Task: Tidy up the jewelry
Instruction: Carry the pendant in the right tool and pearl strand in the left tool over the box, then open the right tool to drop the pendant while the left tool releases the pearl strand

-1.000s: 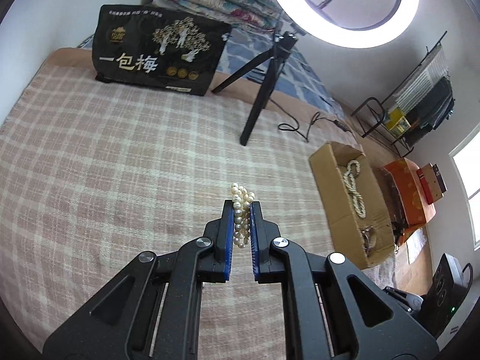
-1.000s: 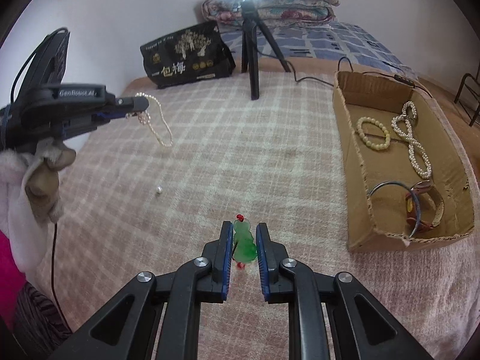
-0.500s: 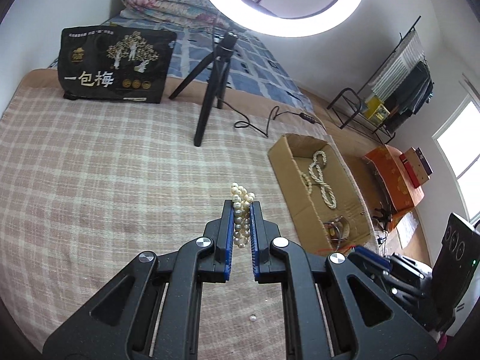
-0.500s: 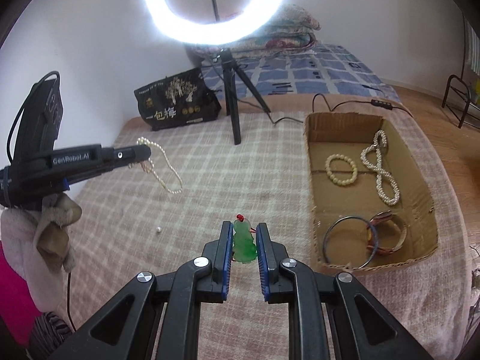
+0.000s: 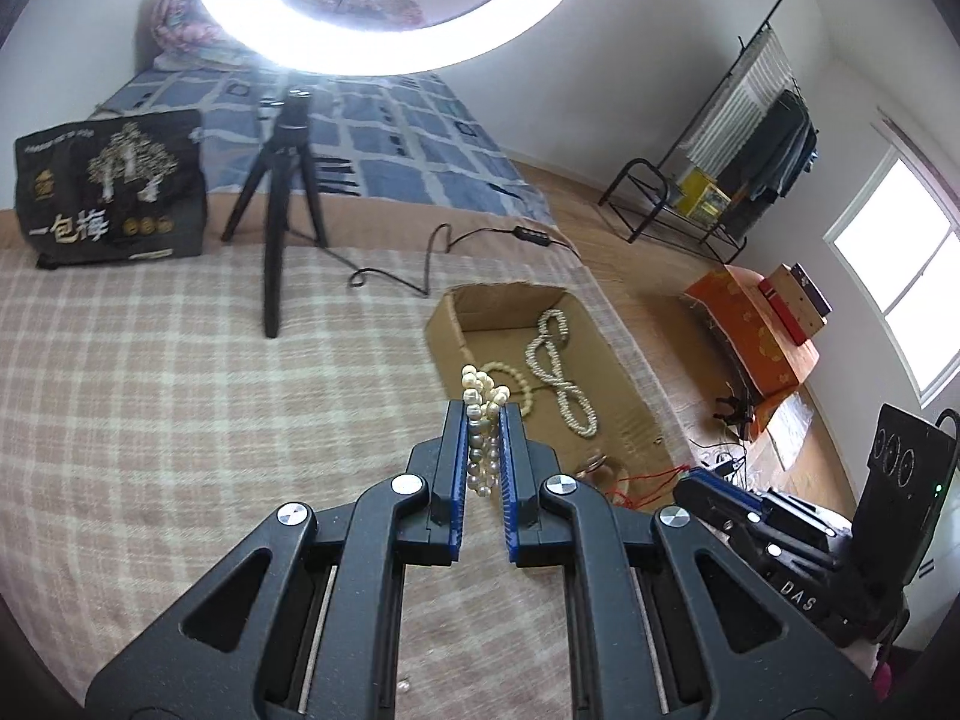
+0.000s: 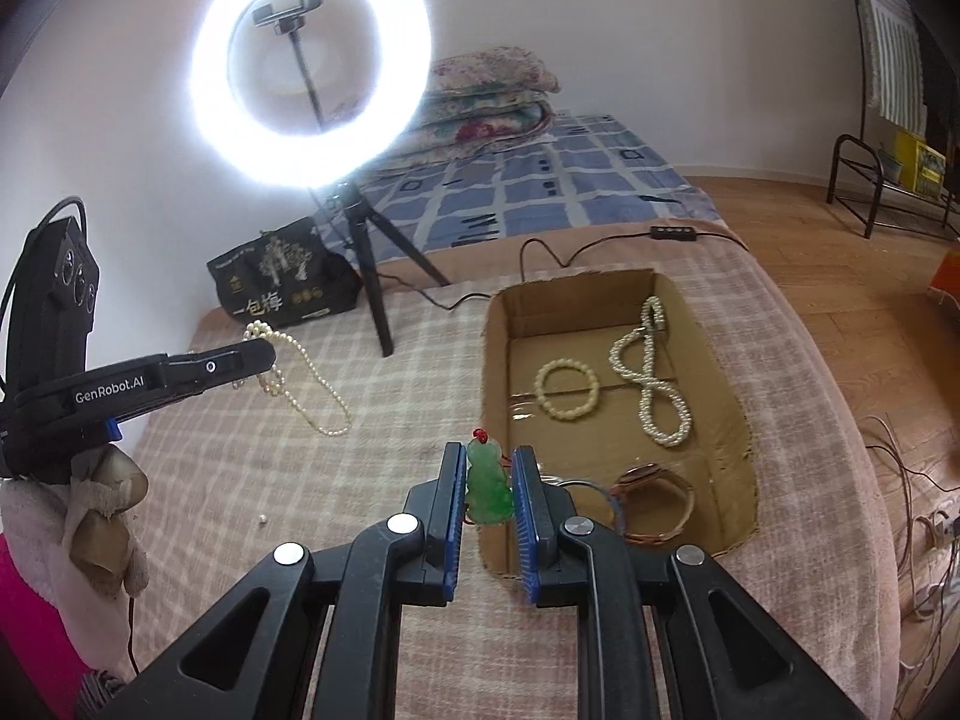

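My left gripper [image 5: 483,420] is shut on a pearl necklace [image 5: 482,420], held above the checked bedspread left of the cardboard box [image 5: 441,330]. In the right wrist view the necklace [image 6: 300,372] hangs in a long loop from the left gripper [image 6: 264,354]. My right gripper [image 6: 489,468] is shut on a green jade pendant [image 6: 489,483] with a red cord, just above the box's near left corner [image 6: 495,360]. The box holds a bead bracelet [image 6: 567,390], a looped pearl strand [image 6: 654,384] and bangles [image 6: 654,501].
A ring light on a black tripod [image 6: 366,276] stands behind the box, its cable trailing across the bedspread. A black printed bag [image 6: 282,282] sits at the far left. One loose pearl [image 6: 262,518] lies on the bedspread. The bed edge drops to a wooden floor on the right.
Both grippers have risen and moved toward the box, each still holding its piece. The box now lies closer in both views.
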A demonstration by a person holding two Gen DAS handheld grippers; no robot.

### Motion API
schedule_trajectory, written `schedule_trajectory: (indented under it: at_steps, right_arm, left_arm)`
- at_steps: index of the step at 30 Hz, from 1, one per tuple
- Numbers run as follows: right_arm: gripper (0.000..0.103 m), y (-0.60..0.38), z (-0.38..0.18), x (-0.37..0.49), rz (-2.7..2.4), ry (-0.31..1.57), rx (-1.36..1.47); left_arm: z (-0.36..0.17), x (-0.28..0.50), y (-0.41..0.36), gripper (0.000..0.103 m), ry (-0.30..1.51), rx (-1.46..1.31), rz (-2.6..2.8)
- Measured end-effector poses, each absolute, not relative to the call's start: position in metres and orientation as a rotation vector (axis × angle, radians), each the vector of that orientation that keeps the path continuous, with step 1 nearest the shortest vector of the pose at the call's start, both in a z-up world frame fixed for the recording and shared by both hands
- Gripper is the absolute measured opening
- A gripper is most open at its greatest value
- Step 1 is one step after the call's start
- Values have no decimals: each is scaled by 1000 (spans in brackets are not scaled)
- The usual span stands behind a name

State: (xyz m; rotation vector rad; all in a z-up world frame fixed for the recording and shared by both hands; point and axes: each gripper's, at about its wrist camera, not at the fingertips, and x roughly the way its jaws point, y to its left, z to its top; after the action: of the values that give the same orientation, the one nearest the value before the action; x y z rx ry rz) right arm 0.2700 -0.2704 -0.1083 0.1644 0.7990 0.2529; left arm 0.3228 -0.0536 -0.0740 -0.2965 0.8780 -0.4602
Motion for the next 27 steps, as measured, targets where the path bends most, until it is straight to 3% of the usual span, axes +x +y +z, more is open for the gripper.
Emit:
schedule_trajectory:
  at_steps: [14, 27]
  right_arm:
    - [14, -286, -126, 278, 224, 852, 196]
    - [18, -293, -141, 280, 217, 905, 224]
  left_arm:
    - [-80, 365, -142, 8, 898, -203, -522]
    - [-94, 377, -169, 8, 929, -155, -516]
